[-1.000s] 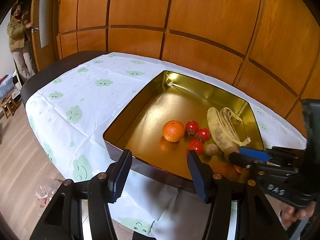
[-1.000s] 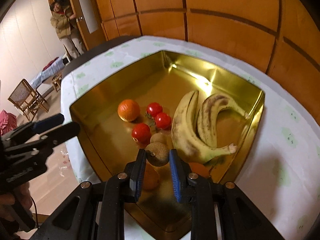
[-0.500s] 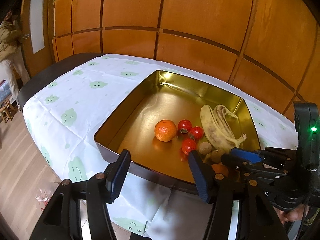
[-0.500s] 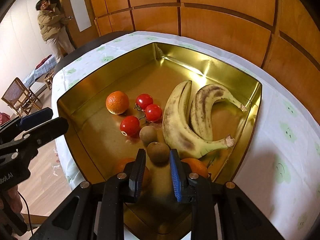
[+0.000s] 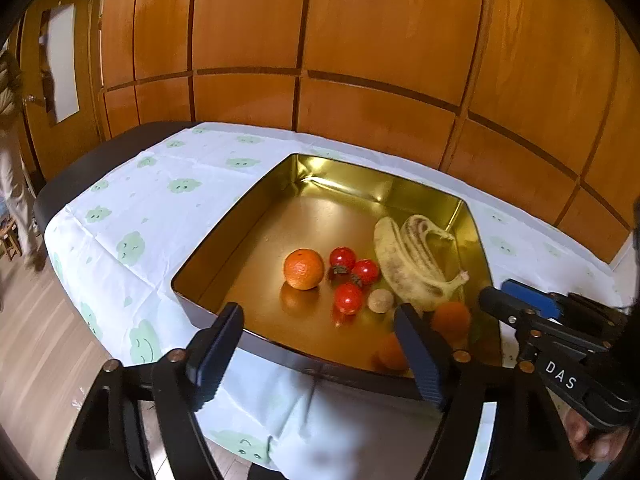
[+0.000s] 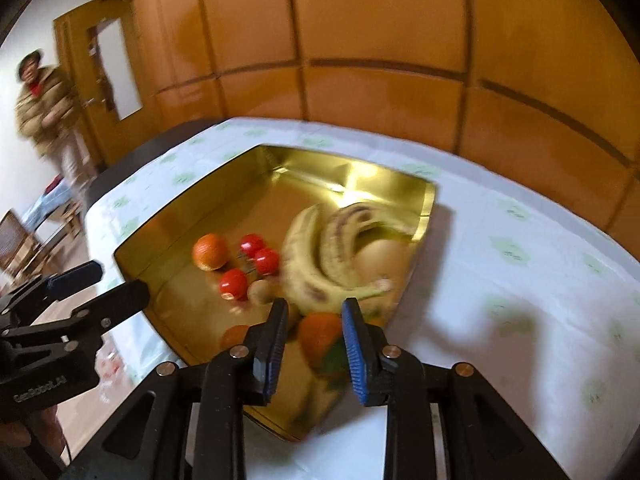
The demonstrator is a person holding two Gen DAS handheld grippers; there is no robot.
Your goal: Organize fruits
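Above the gold tray [image 5: 224, 248], left tool [image 5: 320, 354] and right tool [image 6: 314, 350] have just been spreading, both empty

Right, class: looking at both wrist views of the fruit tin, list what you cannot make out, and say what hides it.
- Second kiwi: left wrist view, out of sight behind the left gripper.
- Near orange: right wrist view, motion blur; the green beneath it is unreadable.
- Bananas: right wrist view, blurred, so their skin marks smear.
- Tin near corner: left wrist view, covered by the jaws.
- Right gripper: nothing between its jaws.
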